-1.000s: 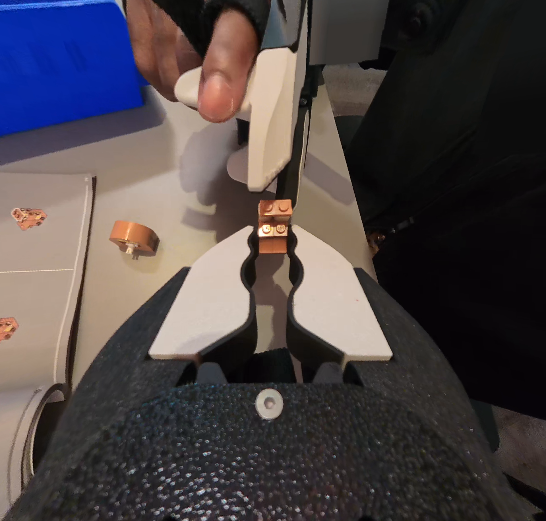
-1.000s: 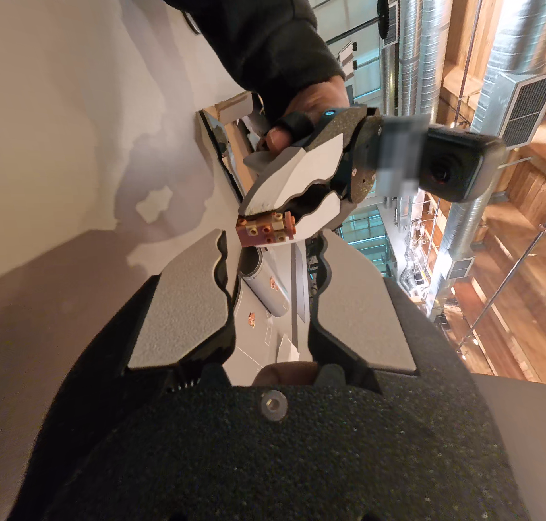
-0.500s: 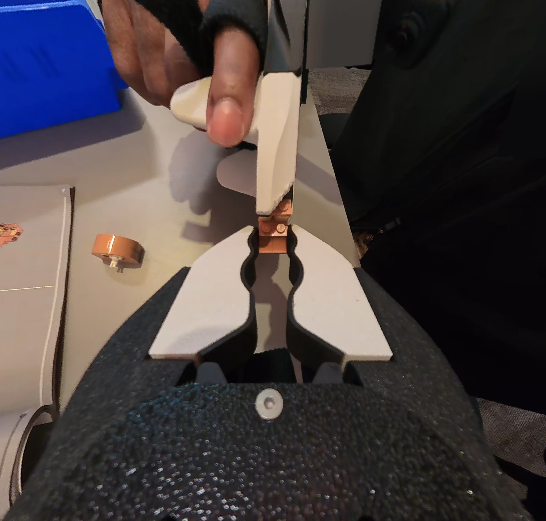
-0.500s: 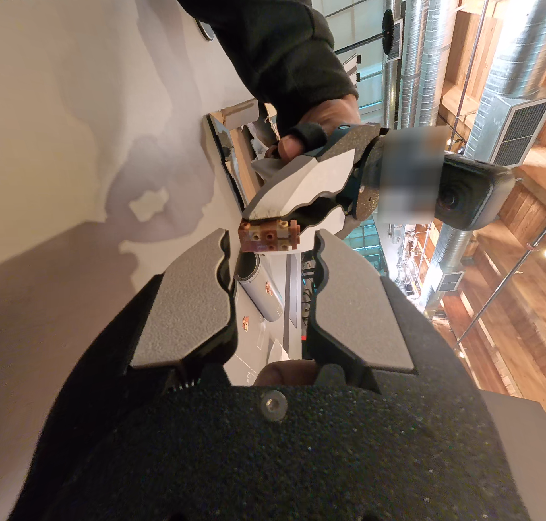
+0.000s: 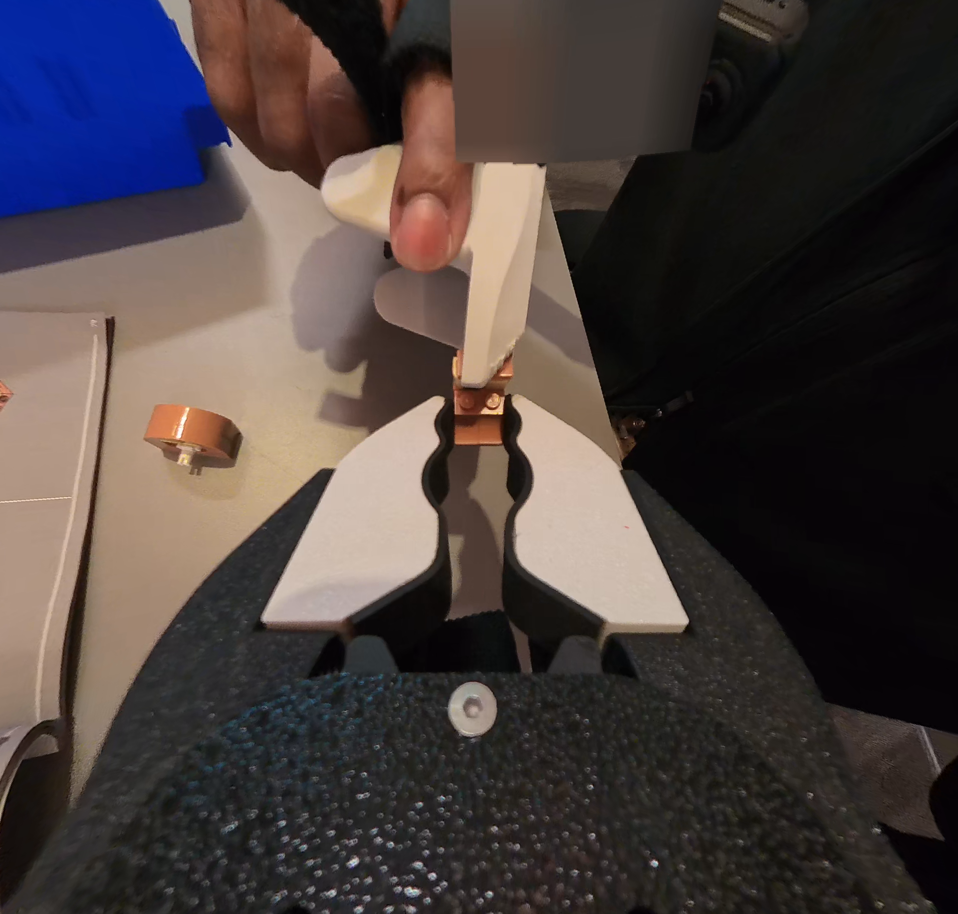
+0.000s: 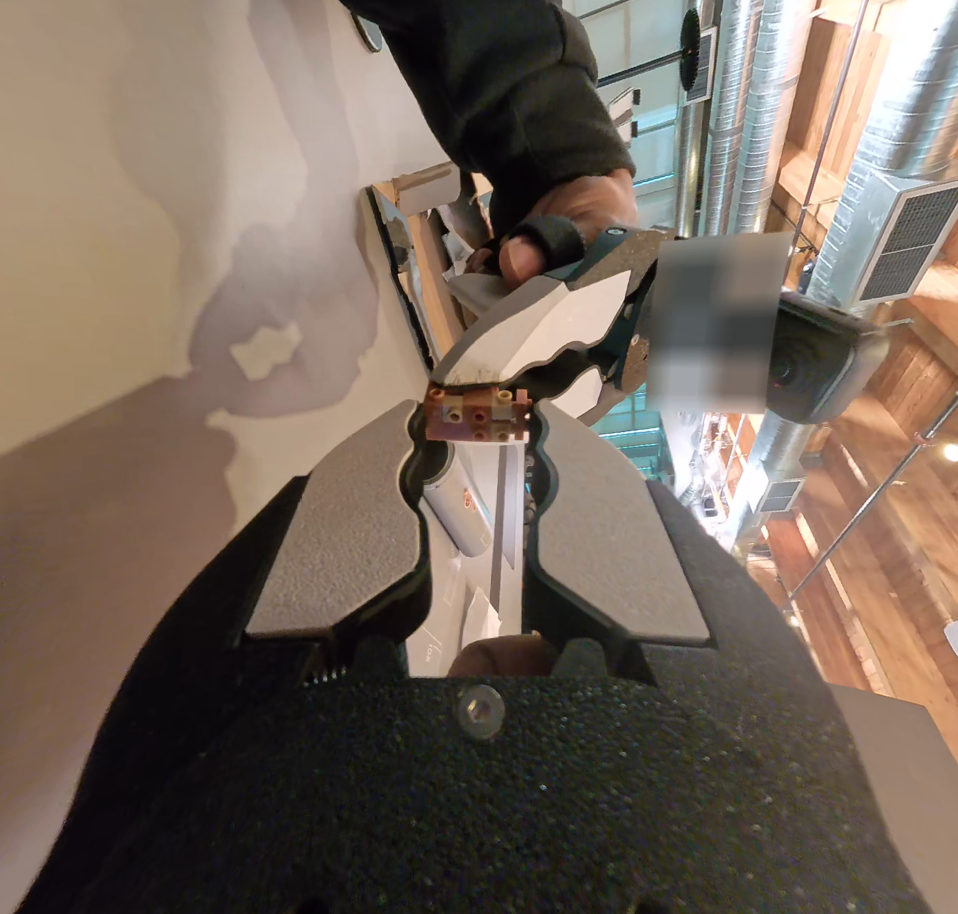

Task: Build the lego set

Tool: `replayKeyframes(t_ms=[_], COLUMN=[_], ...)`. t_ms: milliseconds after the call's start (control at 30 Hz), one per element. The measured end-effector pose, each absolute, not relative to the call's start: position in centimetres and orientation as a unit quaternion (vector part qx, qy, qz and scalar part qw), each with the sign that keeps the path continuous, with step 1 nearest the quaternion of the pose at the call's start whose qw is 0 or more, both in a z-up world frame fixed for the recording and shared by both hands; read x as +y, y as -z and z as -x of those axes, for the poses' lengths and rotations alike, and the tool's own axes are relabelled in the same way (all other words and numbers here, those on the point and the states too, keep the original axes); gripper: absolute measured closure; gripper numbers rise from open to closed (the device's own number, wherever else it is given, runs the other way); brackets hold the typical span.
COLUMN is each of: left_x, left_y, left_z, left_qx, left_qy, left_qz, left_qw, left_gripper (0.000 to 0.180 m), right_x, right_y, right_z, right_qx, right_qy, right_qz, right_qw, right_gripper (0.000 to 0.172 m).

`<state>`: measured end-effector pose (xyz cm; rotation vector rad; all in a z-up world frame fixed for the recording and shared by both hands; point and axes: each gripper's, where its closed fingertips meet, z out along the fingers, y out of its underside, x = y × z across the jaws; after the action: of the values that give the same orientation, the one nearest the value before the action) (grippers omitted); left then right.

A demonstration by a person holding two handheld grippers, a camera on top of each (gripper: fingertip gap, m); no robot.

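A small brown-and-tan toy brick assembly (image 5: 479,417) is held above the grey tabletop (image 5: 217,277), gripped between the left gripper's (image 5: 478,412) jaws; the right gripper's (image 6: 477,417) jaws close against its two ends. A brown plastic disc (image 5: 193,430) lies nearby, a blue plastic bin (image 5: 88,85) beyond.

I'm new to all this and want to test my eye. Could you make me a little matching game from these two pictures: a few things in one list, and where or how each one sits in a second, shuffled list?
Things:
1. toy-brick block
2. round brown disc
3. blue bin
4. rolled sheet

Places or states:
A. far left corner of the left view
B. lying alone on the table, left of the grippers
C. pinched between fingertips
D. seen through the right gripper's fingers

Pairs: 1-C, 2-B, 3-A, 4-D
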<state>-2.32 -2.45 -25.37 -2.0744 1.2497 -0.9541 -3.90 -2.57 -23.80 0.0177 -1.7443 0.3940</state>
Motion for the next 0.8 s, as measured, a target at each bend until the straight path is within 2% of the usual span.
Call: replayKeyframes(t_ms=[800], left_x=[-2.45], left_y=[25.34], left_z=[2.18], left_qx=[0.463], left_qy=[0.368], left_qz=[0.762], left_qw=[0.264], left_gripper=[0.163], right_x=[-2.33], right_y=[23.8], right_z=[3.84], right_qx=[-0.765], right_qy=[-0.172], right_qz=[0.011], right_qw=[0.621], right_gripper=[0.134])
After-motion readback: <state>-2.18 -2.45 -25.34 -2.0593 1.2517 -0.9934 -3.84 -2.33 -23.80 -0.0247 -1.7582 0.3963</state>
